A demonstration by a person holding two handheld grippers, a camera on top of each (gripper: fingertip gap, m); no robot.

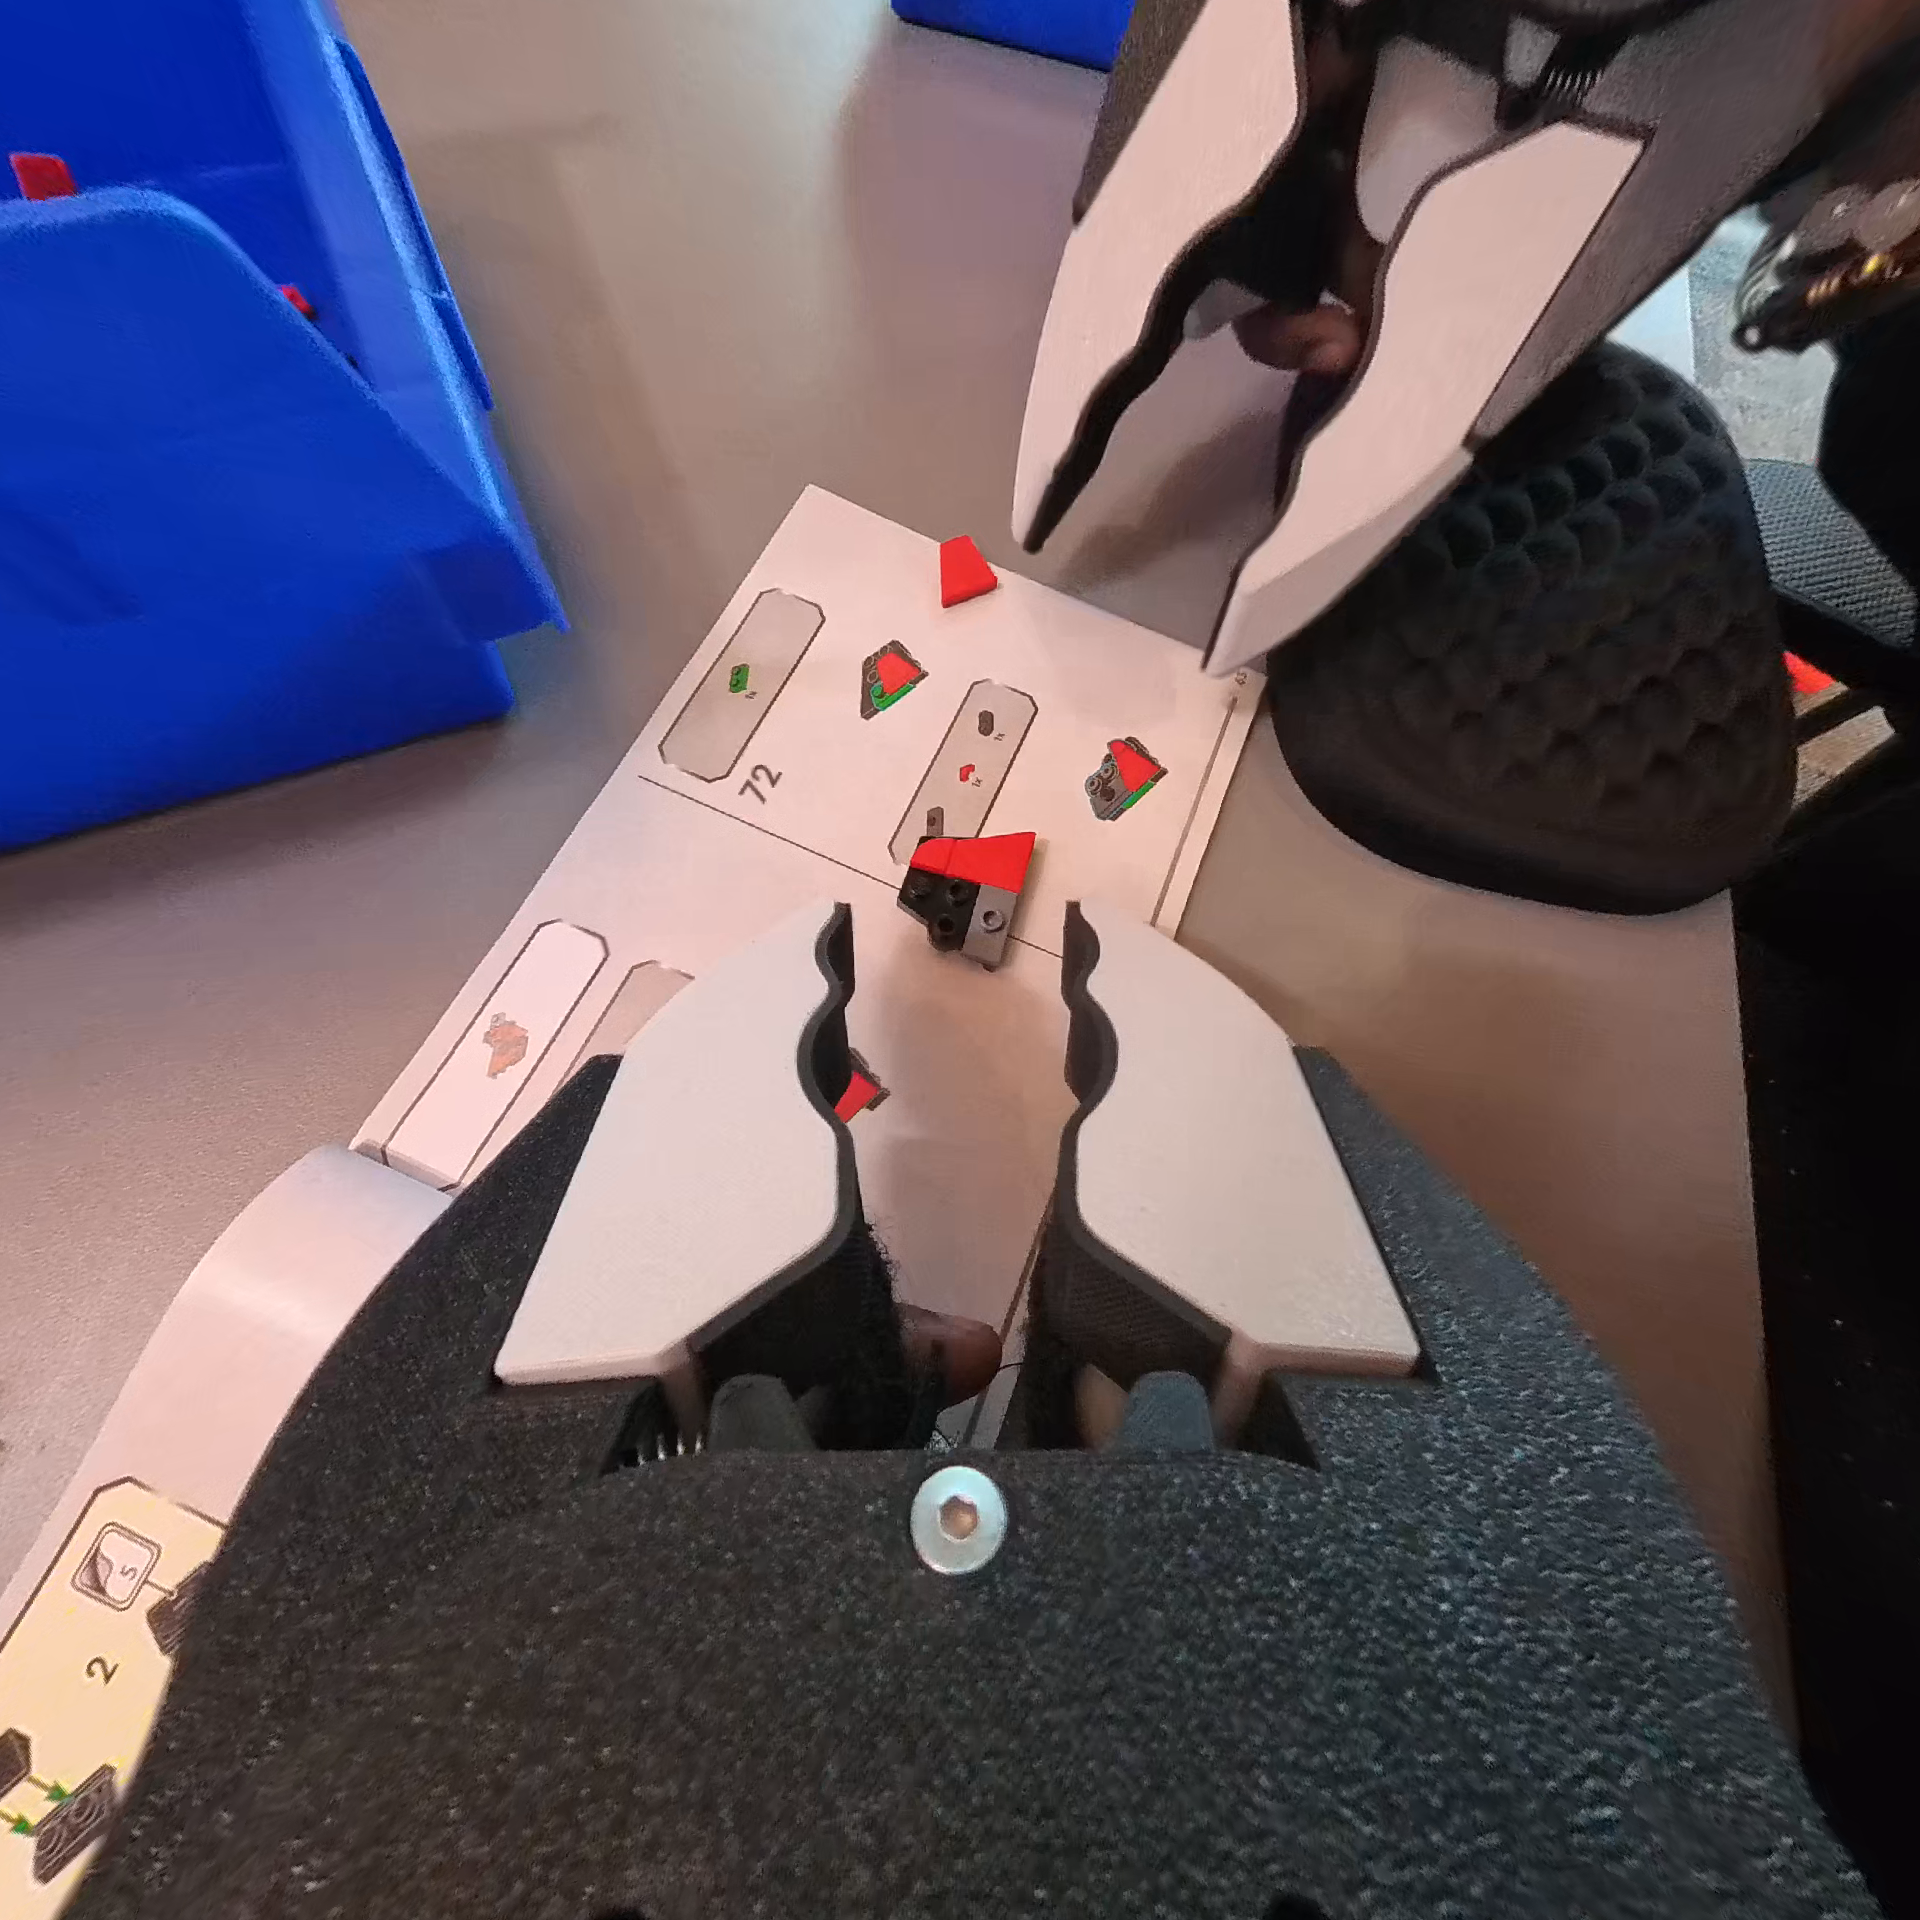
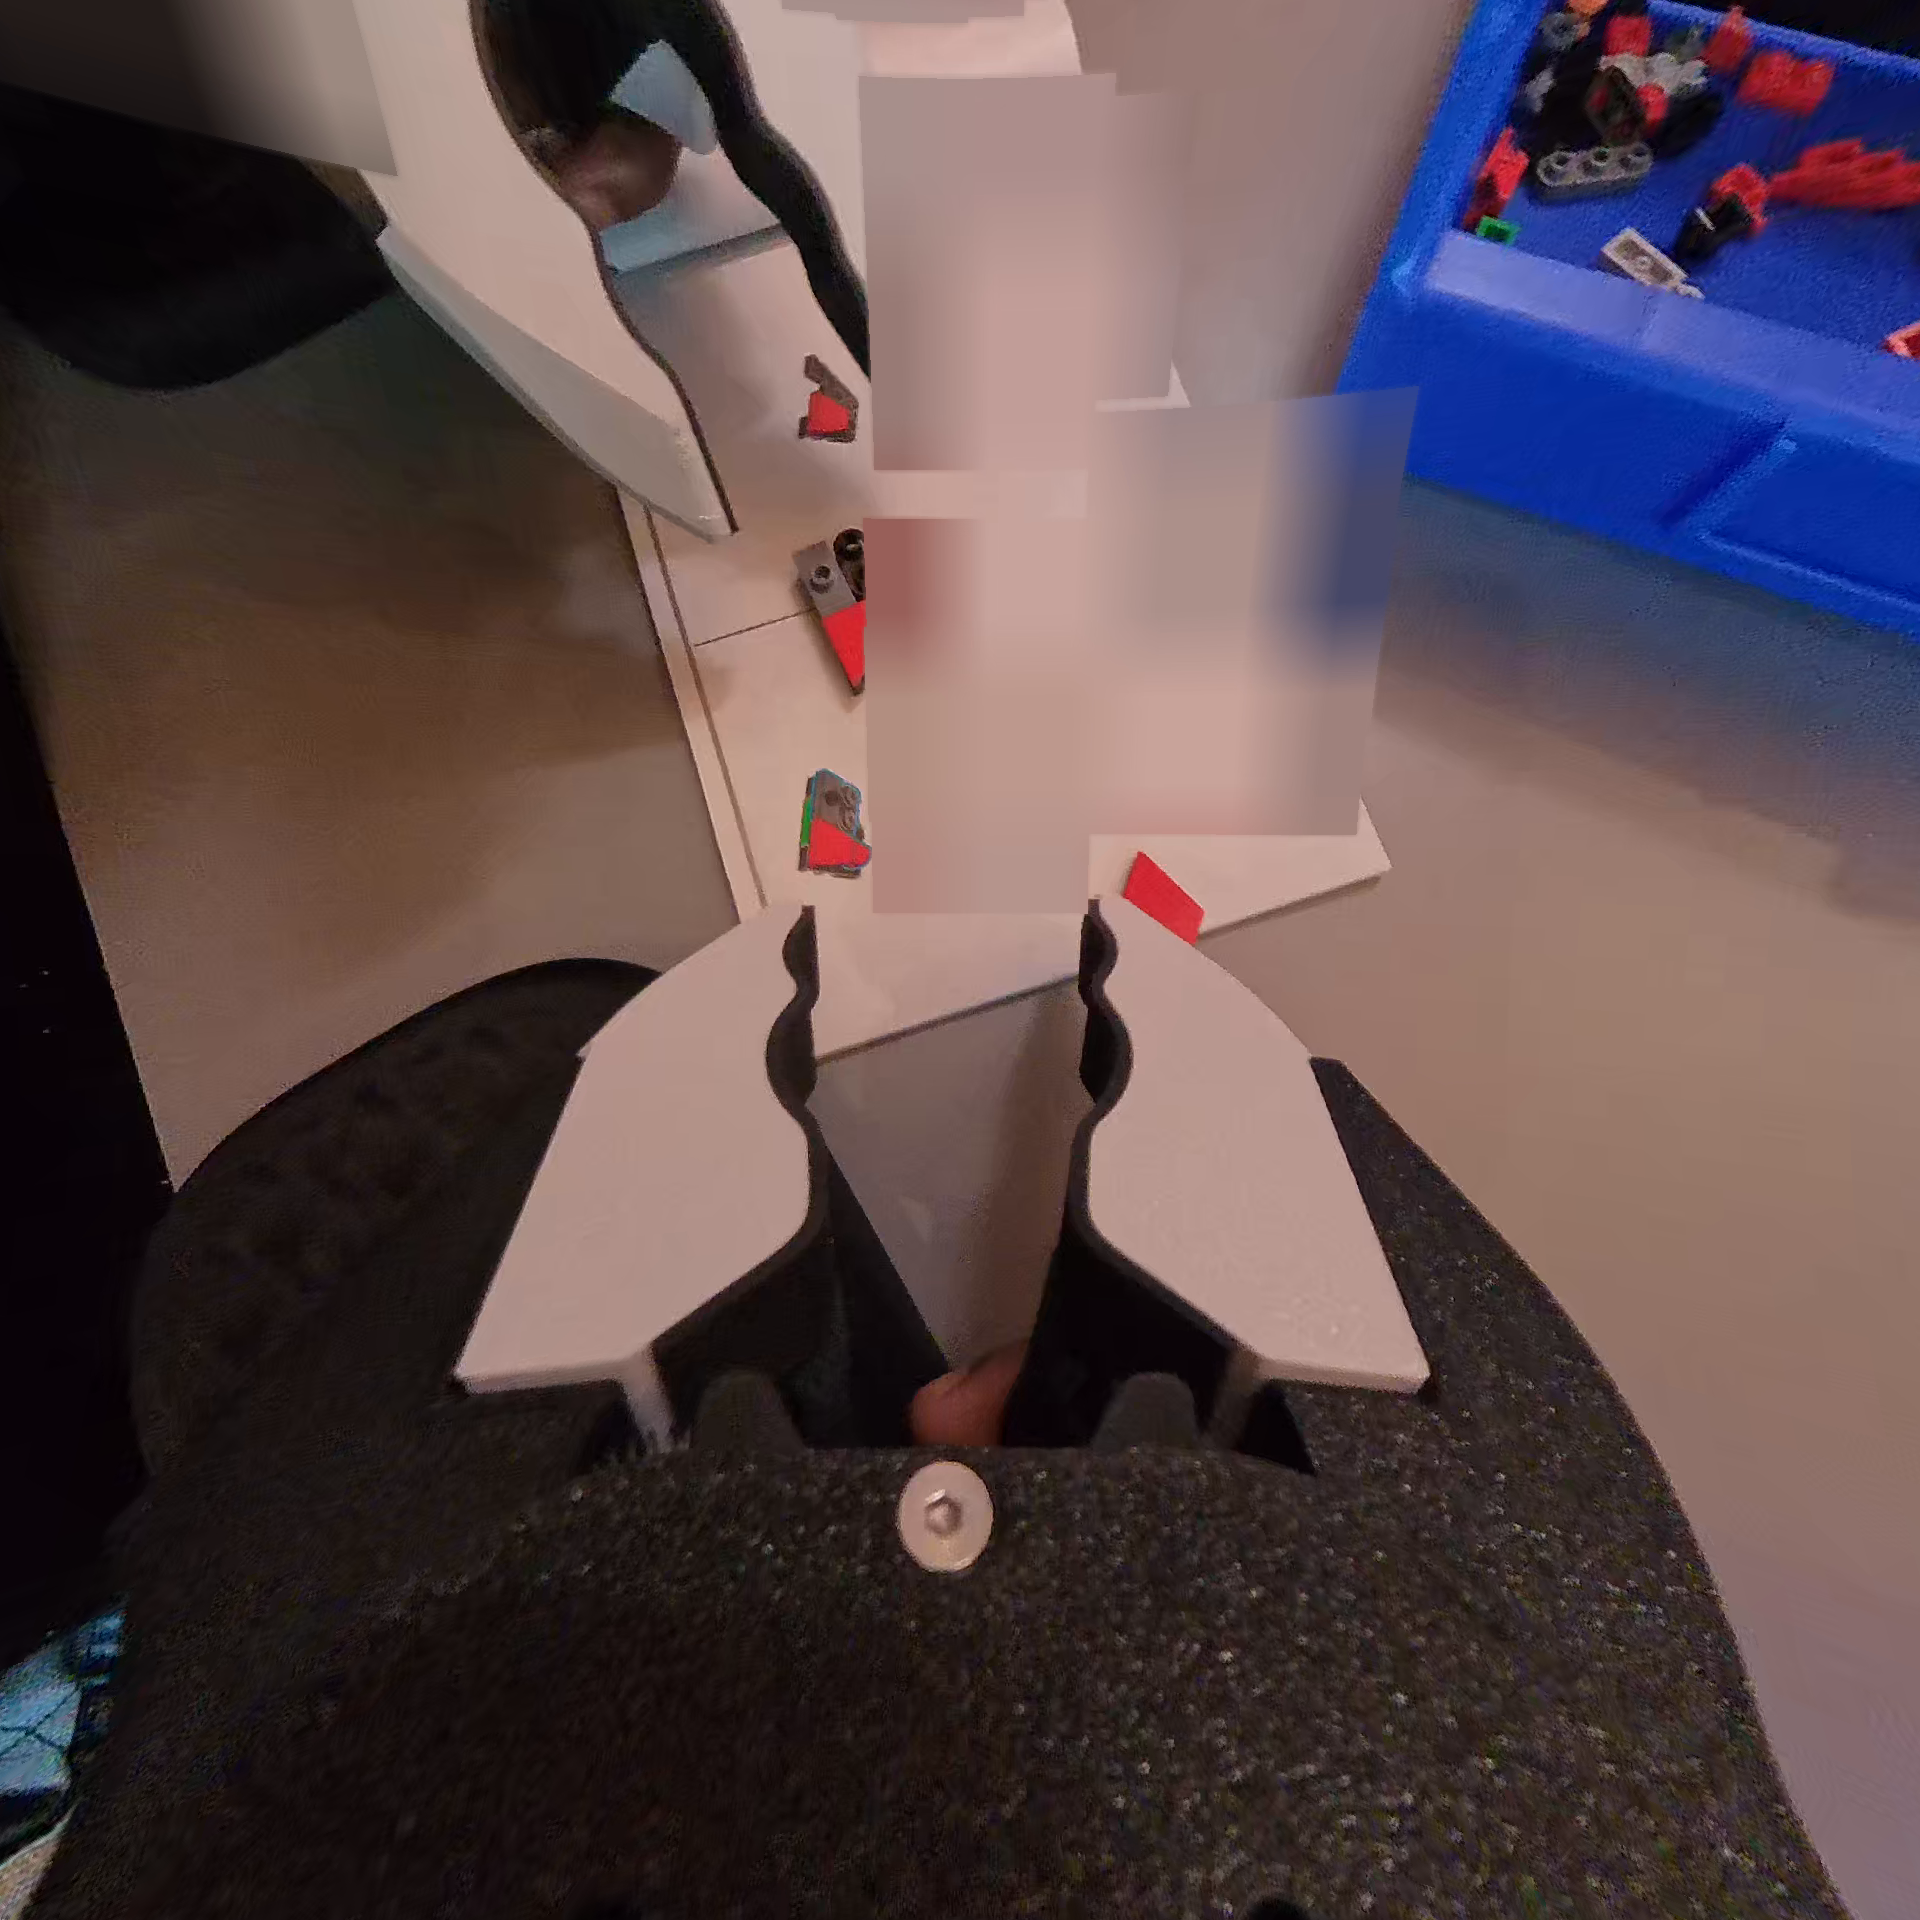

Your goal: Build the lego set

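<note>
A small red, black and grey lego assembly (image 1: 968, 896) lies on the white instruction sheet (image 1: 883, 748), just past my left gripper (image 1: 958, 914), which is open and empty. A loose red wedge tile (image 1: 964, 571) lies at the sheet's far corner. My right gripper (image 1: 1122, 608) hangs open above the sheet beyond the tile. In the right wrist view my right gripper (image 2: 948, 914) is open and empty. The red tile (image 2: 1164, 896) lies right by its right fingertip. The assembly (image 2: 836, 608) lies farther up the sheet, partly under a blurred patch. The left gripper (image 2: 707, 499) shows beyond it.
Blue bins (image 1: 208, 468) stand at the left of the grey table. One blue bin (image 2: 1662, 436) holds several red, black and grey lego parts (image 2: 1662, 114). A black dimpled cushion (image 1: 1538, 665) and the table edge lie to the right of the sheet. My hands' fingertips stand some 9 cm from each other.
</note>
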